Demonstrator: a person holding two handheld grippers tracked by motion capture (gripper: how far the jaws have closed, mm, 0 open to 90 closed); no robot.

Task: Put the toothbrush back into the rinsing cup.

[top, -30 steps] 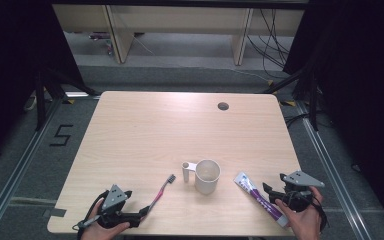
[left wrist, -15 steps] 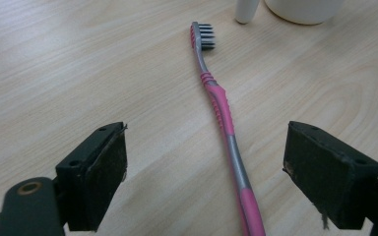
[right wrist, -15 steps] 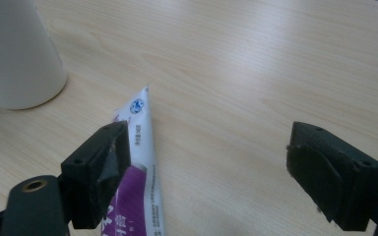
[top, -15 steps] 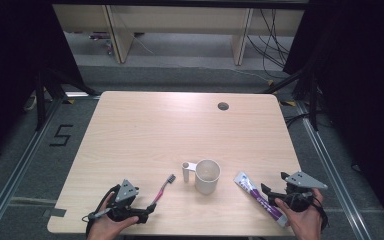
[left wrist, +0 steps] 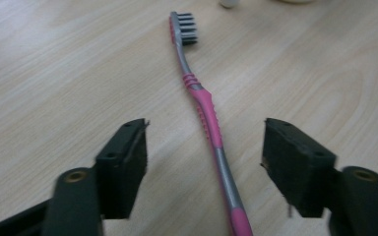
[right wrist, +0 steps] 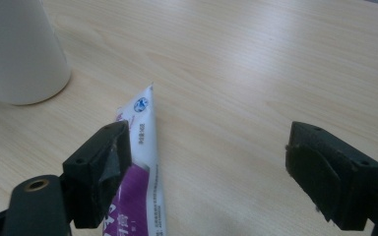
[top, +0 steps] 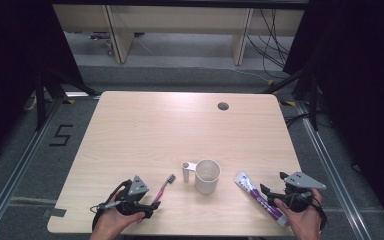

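Left gripper view: toothbrush (left wrist: 211,130) lies on bench (left wrist: 54,73) between my left gripper (left wrist: 204,162) jaws, just been closing, not yet touching. Centre on handle, squeeze evenly. Right gripper (right wrist: 204,172) wide open, toothpaste tube (right wrist: 140,167) beside one jaw.

From where I sit, the light wood desk (top: 145,130) has a round cable hole (top: 223,106) near its far edge. Grey carpet floor (top: 25,165) carries a taped "5" (top: 60,135); pale furniture legs (top: 117,32) and loose cables (top: 272,40) stand beyond, between black curtains (top: 10,60).
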